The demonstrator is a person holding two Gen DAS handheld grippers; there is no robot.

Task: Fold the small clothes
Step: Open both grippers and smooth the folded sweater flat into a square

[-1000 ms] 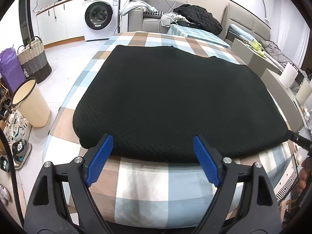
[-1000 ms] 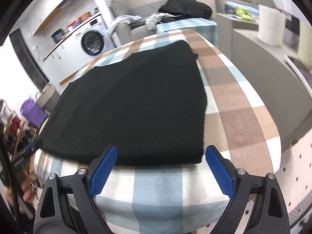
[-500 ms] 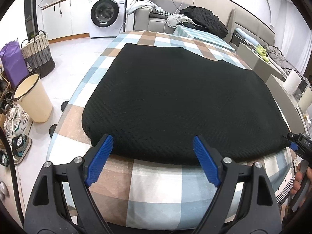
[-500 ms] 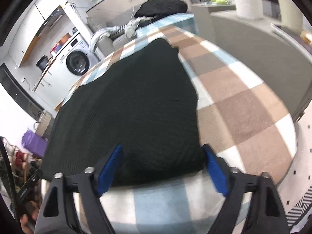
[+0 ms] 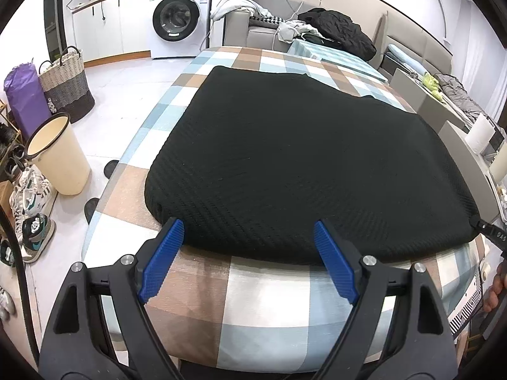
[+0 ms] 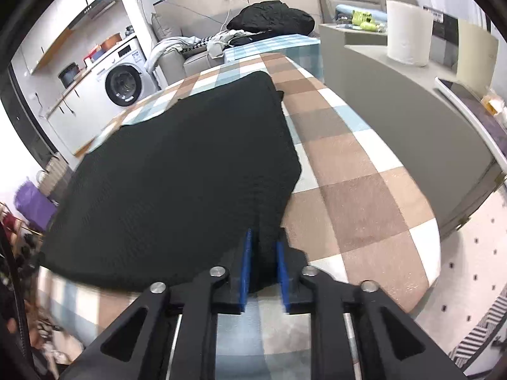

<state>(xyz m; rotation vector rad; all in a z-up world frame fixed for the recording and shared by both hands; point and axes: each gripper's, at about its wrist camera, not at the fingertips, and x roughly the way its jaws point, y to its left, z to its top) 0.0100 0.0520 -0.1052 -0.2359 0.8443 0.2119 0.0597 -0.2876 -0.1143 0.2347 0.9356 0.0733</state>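
The black knit garment (image 5: 304, 158) lay spread flat over the checked tablecloth (image 5: 269, 310), its near hem running along the table's front edge. A second earlier both tools had hung open just short of that hem. What had changed was on the right: the right gripper (image 6: 264, 272) had just been closing, and its blue pads (image 6: 246, 266) now pinched a bunched tuck of the garment's near right corner, the cloth puckering up between them. The jaws stood narrow with fabric clearly between them, so I took it as a real grip rather than a near miss.

The left gripper (image 5: 245, 261) had not followed. Its blue fingers (image 5: 161, 259) stood wide apart, straddling the near left stretch of the hem, the tips at the cloth's edge but pressing on nothing.

To my eye this meant the fold was half prepared: one corner secured, the other still loose. Lifting with only the right corner held would likely drag the garment askew, so the left would want to close on its corner first.
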